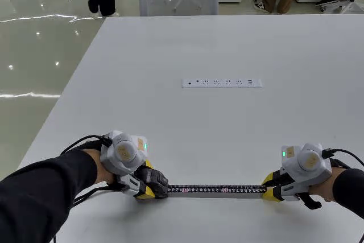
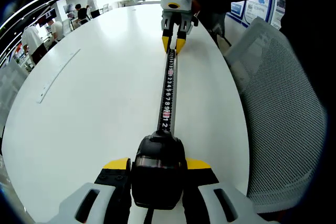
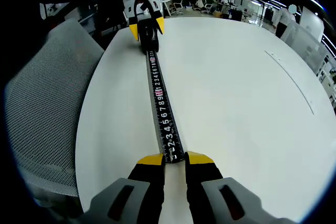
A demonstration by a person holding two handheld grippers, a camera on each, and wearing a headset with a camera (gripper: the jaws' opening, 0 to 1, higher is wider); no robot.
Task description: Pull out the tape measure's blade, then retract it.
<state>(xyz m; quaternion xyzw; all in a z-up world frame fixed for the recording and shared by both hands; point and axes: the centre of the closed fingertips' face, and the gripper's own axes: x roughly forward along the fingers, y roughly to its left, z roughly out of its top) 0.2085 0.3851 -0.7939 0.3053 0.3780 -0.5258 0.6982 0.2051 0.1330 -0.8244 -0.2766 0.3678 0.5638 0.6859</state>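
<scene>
Looking down, we see open tabletop (image 1: 239, 44) stretching ahead; near its front edge our left gripper (image 1: 148, 181) fingers clamp the tape measure (image 2: 159, 169) (black case), right gripper (image 3: 175, 159) fingers, facing it, pinching the drawn-out blade (image 1: 216, 189) at its tip.

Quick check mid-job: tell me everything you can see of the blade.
The blade is a narrow dark strip, metal by its look, with pale numerals and a red mark partway along. Drawn out of the black case, it runs straight and appears to lie flat on the white table near its front edge. The right gripper's fingers pinch its free end; the left gripper clamps the case.
</scene>
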